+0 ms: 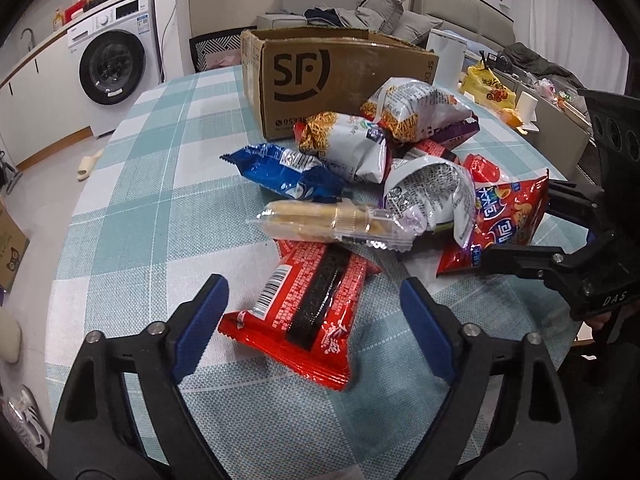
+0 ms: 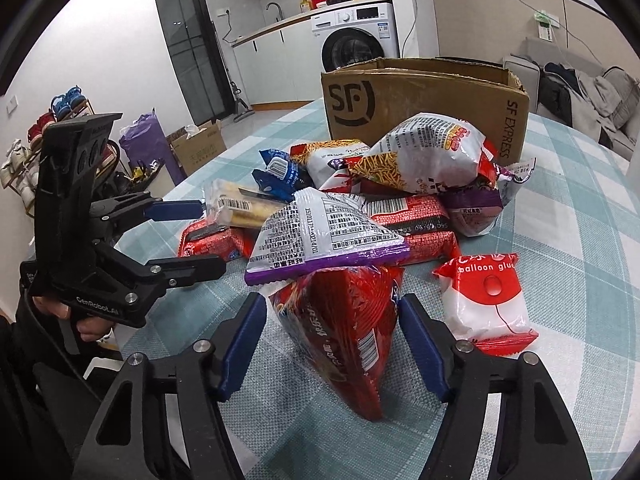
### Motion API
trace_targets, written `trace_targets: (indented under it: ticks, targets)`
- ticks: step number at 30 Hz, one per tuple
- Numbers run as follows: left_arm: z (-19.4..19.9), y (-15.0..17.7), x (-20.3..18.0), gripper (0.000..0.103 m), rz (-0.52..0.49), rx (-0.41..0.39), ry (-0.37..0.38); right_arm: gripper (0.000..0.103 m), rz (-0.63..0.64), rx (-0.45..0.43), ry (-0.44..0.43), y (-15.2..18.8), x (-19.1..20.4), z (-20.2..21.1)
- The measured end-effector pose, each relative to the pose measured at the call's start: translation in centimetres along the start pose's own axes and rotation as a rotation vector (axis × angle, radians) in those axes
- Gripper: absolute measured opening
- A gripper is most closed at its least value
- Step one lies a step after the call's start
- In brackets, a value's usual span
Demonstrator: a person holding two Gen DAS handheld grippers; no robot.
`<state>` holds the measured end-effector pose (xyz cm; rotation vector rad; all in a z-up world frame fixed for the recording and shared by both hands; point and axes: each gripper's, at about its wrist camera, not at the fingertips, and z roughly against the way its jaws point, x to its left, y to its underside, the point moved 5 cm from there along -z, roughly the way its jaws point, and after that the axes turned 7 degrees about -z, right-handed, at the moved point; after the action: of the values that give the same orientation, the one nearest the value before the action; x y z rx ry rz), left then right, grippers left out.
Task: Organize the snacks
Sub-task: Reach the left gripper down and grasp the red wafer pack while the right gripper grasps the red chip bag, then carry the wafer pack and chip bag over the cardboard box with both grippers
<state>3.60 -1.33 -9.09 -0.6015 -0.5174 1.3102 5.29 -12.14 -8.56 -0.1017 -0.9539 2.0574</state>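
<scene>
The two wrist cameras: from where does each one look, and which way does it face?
Left wrist: sits behind the left hand-held gripper, open around a red packet, facing the SF box; the right hand-held gripper shows at the right edge.
Right wrist: sits behind the right hand-held gripper, open around a red bag, facing the box too; the left hand-held gripper and holding hand show at left.
Shared: the box, snack pile, checked tablecloth.

This is a home, one big room where people cook, wash and sit. A white washing machine (image 1: 113,65) stands under a counter with a sink tap (image 2: 275,9) on the far left, and a grey sofa (image 1: 452,12) piled with pillows and clothes fills the far right. Shoes sit on a rack (image 2: 48,128) by the wall, and the table (image 1: 168,184) wears a blue checked cloth.
</scene>
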Motion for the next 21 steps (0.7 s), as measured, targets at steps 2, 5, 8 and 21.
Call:
trace_targets:
  ticks: [2,5,8,21]
  targets:
    - [-0.2,0.1,0.0,0.076,0.001,0.006,0.003,0.067,-0.001,0.002,0.002,0.0,-0.1,0.0]
    - [-0.7,0.2,-0.1,0.059,-0.003,0.02,0.034,0.064,-0.006,0.006,0.006,0.0,-0.2,0.0]
    - [-0.9,0.2,-0.4,0.045,-0.014,0.02,0.027,0.061,-0.004,0.008,0.007,0.0,-0.3,-0.2]
    - [0.1,-0.9,-0.5,0.041,0.041,-0.038,0.103,0.05,-0.012,0.008,-0.002,0.1,-0.6,0.2]
